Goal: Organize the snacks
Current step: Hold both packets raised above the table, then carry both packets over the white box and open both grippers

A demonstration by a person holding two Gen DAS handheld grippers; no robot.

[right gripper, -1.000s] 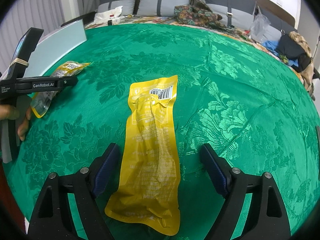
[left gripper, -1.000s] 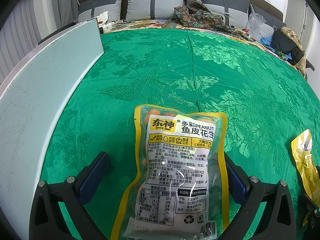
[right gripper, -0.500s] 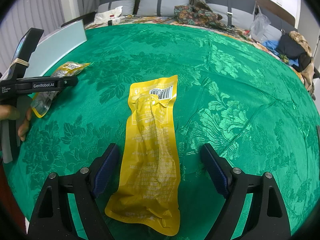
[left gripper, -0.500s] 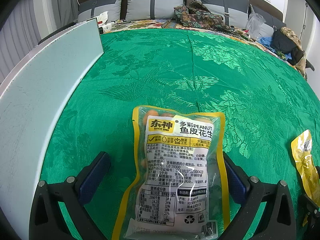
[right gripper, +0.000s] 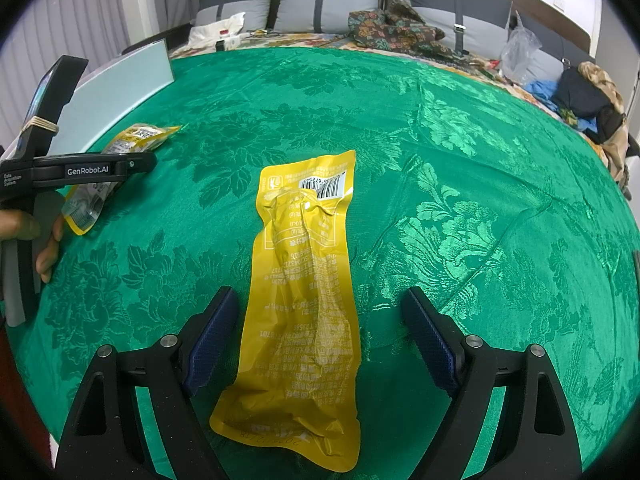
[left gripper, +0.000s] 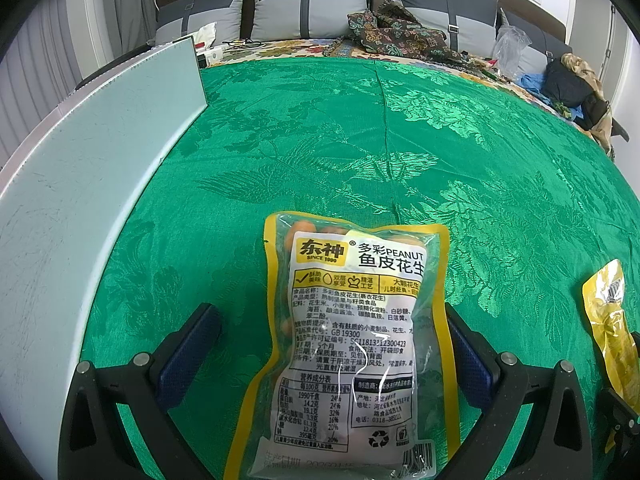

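Straddling the peanut packet (left gripper: 356,344), my left hand-held gripper (left gripper: 334,356) gapes wide, right pad apparently touching its edge; my right hand-held gripper (right gripper: 320,338) gapes around the yellow pouch (right gripper: 304,300), untouched, on green cloth (right gripper: 460,184).

Both black two-finger tools with blue pads are spread wide: the left tool (left gripper: 332,344) and the right tool (right gripper: 320,334) point forward, low. A hand (right gripper: 38,240) grips the left tool's handle.

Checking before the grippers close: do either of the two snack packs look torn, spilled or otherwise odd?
Nothing stands out. The peanut pack lies flat and sealed between the open left gripper. The yellow pack between the open right gripper is only wrinkled. No crumbs show on the green cloth.
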